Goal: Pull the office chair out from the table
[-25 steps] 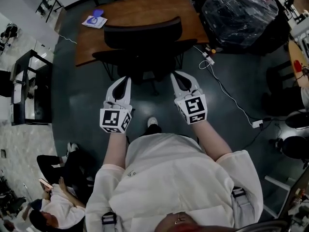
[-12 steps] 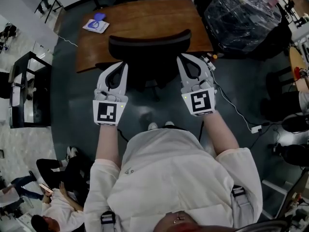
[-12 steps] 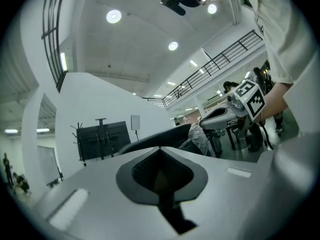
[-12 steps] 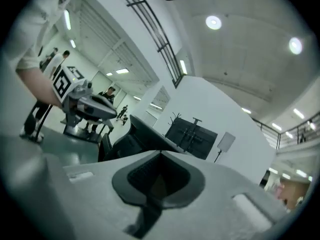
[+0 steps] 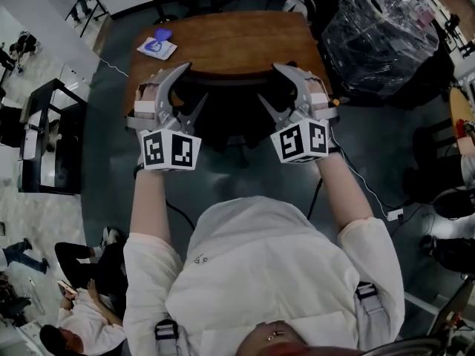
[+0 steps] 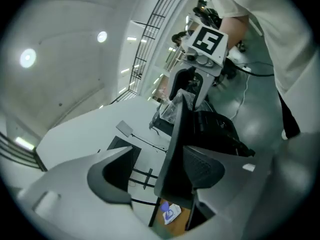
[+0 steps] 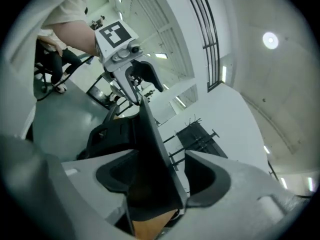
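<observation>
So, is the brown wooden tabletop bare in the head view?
No, a white-and-blue packet lies on the brown wooden tabletop near its far left corner.

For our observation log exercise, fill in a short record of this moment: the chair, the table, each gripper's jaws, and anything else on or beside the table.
office chair: black, its backrest close against the table's near edge, not yet pulled out
table: brown wood, with a blue-and-white item on its far left corner
left gripper: jaws apart, have just been opening, backrest's left end between them
right gripper: jaws apart, have just been opening, backrest's right end between them
nearby: plastic-wrapped load to the table's right
</observation>
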Tool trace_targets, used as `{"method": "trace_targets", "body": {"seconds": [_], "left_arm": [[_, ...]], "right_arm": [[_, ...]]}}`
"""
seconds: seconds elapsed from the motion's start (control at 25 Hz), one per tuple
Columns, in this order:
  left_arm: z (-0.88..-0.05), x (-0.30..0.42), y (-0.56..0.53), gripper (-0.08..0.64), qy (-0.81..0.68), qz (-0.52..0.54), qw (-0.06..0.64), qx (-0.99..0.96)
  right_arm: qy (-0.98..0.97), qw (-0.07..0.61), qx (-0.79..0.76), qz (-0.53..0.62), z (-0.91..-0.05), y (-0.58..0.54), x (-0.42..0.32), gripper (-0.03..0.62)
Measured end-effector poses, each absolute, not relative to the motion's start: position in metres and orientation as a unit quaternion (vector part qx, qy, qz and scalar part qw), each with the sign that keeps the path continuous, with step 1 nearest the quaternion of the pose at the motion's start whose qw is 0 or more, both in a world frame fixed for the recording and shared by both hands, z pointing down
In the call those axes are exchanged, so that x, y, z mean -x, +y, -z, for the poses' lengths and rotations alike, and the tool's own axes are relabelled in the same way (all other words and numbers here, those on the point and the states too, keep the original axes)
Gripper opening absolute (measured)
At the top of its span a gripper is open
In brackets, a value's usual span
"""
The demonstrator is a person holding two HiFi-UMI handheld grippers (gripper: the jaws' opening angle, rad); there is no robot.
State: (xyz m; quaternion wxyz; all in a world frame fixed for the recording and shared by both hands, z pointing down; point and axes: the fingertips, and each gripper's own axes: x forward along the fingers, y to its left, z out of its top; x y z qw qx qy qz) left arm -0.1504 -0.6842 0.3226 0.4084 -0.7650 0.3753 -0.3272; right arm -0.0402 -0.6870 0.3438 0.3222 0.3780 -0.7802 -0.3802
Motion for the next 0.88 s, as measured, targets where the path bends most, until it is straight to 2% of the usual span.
{"method": "trace_targets", "body": {"seconds": [0.16, 0.36, 0.44, 0.52, 0.56, 0.88], "left_arm": [[-0.331, 0.142, -0.693, 0.307, 0.32, 0.363, 0.421, 0.767], [-0.347, 0.132, -0.7, 0.225, 0.272, 0.402, 0.426, 0.764], [-0.352, 0.13, -0.7, 0.206, 0.258, 0.398, 0.408, 0.78], [-0.356, 0.13, -0.699, 0.147, 0.243, 0.396, 0.394, 0.793], [-0.357, 0.13, -0.699, 0.151, 0.239, 0.399, 0.396, 0.792], [-0.361, 0.131, -0.685, 0.12, 0.202, 0.429, 0.395, 0.787]], "right_arm": [[-0.785, 0.366, -0.312, 0.39, -0.358, -0.698, 0.052, 0.265], [-0.777, 0.406, -0.265, 0.402, -0.364, -0.704, 0.061, 0.253], [-0.772, 0.415, -0.254, 0.409, -0.365, -0.704, 0.061, 0.21], [-0.749, 0.436, -0.244, 0.435, -0.366, -0.705, 0.059, 0.094], [-0.739, 0.447, -0.237, 0.445, -0.367, -0.706, 0.059, 0.066], [-0.733, 0.468, -0.226, 0.439, -0.371, -0.694, 0.058, 0.057]]}}
